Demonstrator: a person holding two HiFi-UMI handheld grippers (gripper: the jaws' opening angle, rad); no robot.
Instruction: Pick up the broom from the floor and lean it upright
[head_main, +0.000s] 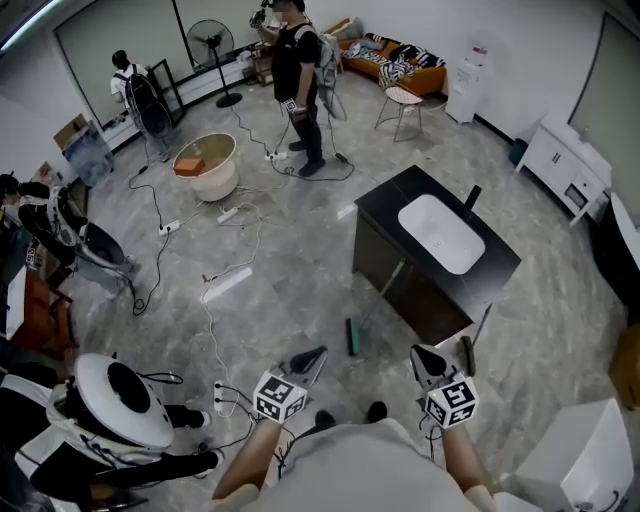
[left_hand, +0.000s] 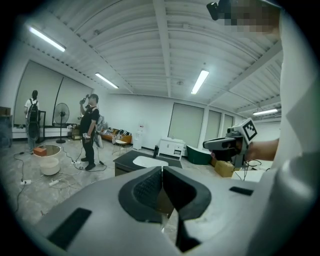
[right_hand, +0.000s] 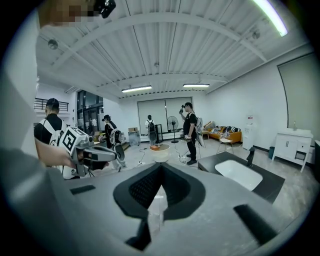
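both grippers hovering empty, broom propped on the sink cabinet

nearest, the left gripper and right gripper are hanging side by side above the person's shoes, each with its jaws pressed together on nothing. just ahead, the broom is standing with its green head on the floor and its handle seemingly resting against the black sink cabinet, so the leaning step is looking done. the next move is probably calling only for checking that it is not sliding. farther off, a white power strip and cables are trailing over the floor, then a tub and a standing person.
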